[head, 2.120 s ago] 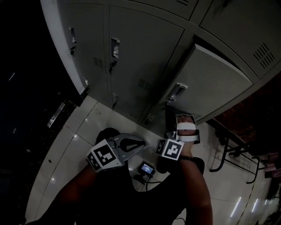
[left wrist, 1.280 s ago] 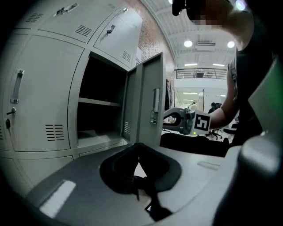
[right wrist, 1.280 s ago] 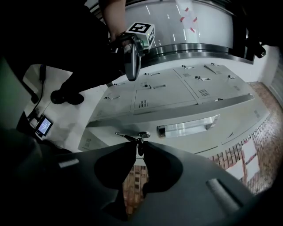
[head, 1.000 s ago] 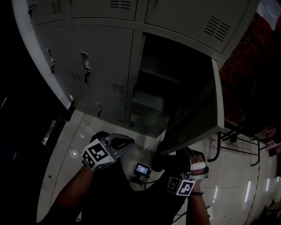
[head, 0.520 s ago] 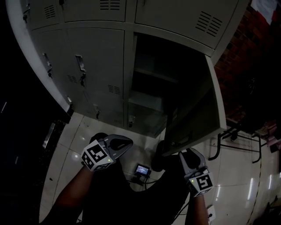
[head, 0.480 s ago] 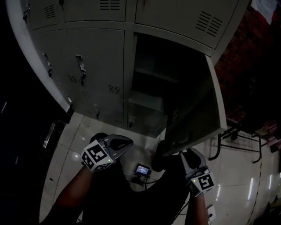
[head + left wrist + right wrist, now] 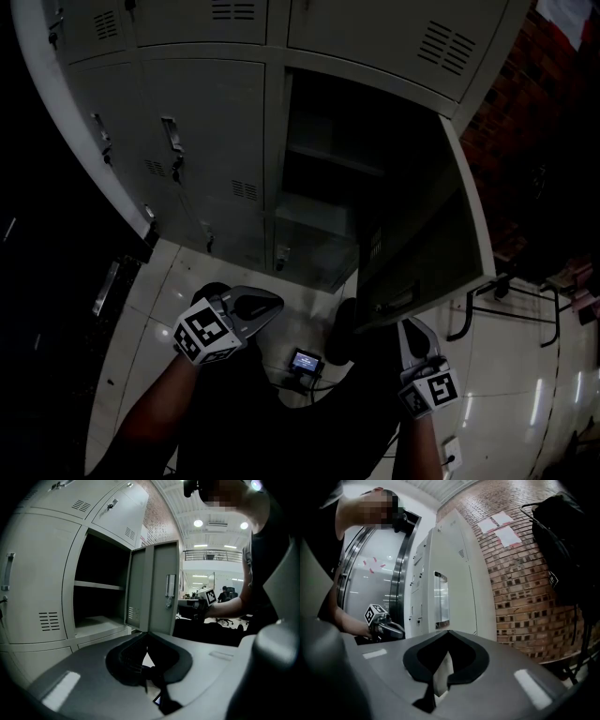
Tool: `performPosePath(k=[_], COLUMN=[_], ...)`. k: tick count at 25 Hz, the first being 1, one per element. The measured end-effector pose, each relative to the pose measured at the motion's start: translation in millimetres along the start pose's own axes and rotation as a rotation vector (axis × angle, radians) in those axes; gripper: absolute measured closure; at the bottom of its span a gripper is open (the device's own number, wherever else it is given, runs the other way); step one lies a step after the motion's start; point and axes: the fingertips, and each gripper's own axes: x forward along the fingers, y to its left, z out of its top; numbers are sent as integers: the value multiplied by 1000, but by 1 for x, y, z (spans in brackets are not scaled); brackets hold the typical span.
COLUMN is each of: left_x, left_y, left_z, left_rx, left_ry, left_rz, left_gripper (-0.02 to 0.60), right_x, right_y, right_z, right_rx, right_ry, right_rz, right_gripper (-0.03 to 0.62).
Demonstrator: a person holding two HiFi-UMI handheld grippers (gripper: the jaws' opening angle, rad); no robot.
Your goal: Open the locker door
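The grey locker door (image 7: 441,234) stands swung wide to the right, and its compartment (image 7: 347,178) is dark, with a shelf (image 7: 98,585) across it. The door's handle (image 7: 169,588) shows on the outer face in the left gripper view. My right gripper (image 7: 410,325) hangs just below the door's lower edge, apart from it, shut with nothing between its jaws (image 7: 448,631). My left gripper (image 7: 277,302) is low in front of the lockers, also shut and holding nothing (image 7: 149,632).
Closed lockers with handles (image 7: 172,141) fill the left and top. A brick wall (image 7: 525,583) and a hanging black bag (image 7: 567,550) are right of the door. A metal frame (image 7: 487,300) stands on the tiled floor, and a small lit device (image 7: 308,360) lies near my feet.
The door has swung from barely ajar to wide open. My right gripper has left the handle, dropped below the door and closed its jaws. The left gripper has hardly moved.
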Motion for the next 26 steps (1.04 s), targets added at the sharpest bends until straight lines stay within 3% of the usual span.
performPosePath(k=[26], left_x=[-3], left_y=[1], left_z=[-2], left_rx=[0], left_ry=[6], left_rz=[6], left_gripper=[571], right_x=[4], right_y=[4], right_z=[-6], right_rx=[-13], right_ry=[34], right_rz=[-1], right_gripper=[594])
